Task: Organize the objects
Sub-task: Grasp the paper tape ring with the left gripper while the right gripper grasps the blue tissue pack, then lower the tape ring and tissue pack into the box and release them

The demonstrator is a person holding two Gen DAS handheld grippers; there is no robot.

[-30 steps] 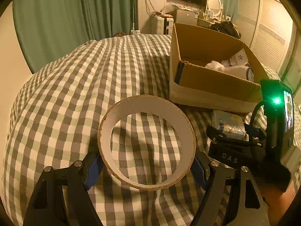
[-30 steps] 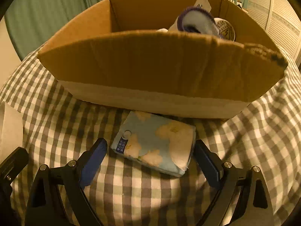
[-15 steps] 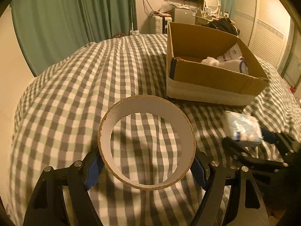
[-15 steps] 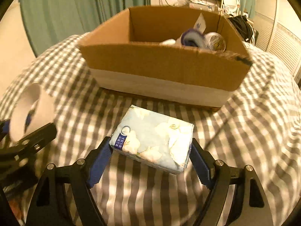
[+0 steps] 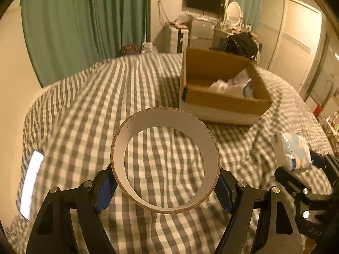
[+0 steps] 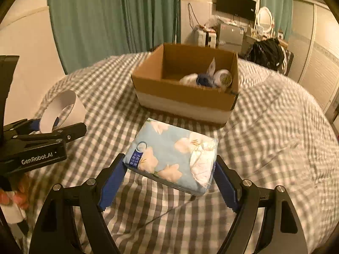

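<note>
My left gripper [image 5: 165,187] is shut on a wide white tape ring [image 5: 135,127] and holds it above the checked bedspread; the ring also shows in the right wrist view [image 6: 72,103]. My right gripper [image 6: 169,176] is shut on a light blue flowered tissue pack [image 6: 169,154], lifted off the bed; the pack also shows in the left wrist view [image 5: 293,151]. An open cardboard box [image 6: 184,94] stands on the bed ahead of both grippers, with white and blue items inside. It also shows in the left wrist view [image 5: 222,101].
A lit phone [image 5: 30,177] lies at the bed's left edge. Green curtains [image 5: 84,27] hang behind. A cluttered dresser with a mirror [image 5: 232,13] and a black bag [image 6: 267,53] stand beyond the bed. Wardrobe doors are on the right.
Both grippers have risen and pulled back from the box. The tissue pack has been lifted off the bedspread by the right gripper. The tape ring stays held in the left.
</note>
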